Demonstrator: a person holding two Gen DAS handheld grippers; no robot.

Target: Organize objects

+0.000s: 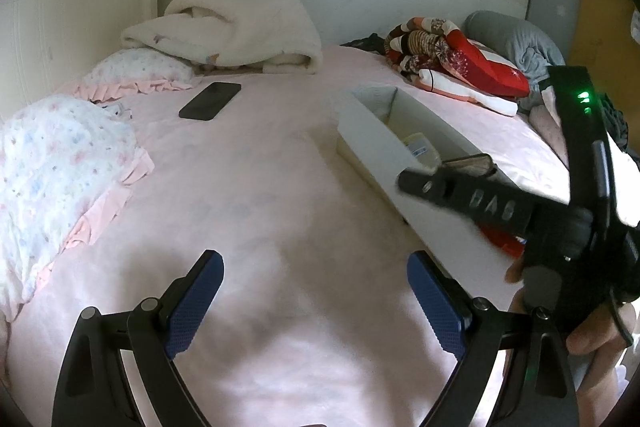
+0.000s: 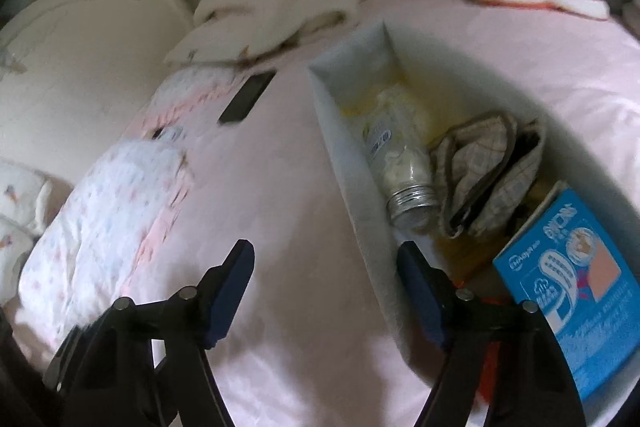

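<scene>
Fingers (image 1: 436, 307) wide apart (both grippers), empty.

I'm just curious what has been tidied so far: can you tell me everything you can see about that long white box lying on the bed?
The white box is a long, narrow, open-topped bin with plain, smooth walls, resting on the pink bedsheet. Inside lie a clear jar on its side with a silver screw cap, a beige checked pouch gaping open, and a blue printed carton leaning at the near end. The right hand-held gripper, open, straddles its near left wall without clearly touching it.
</scene>
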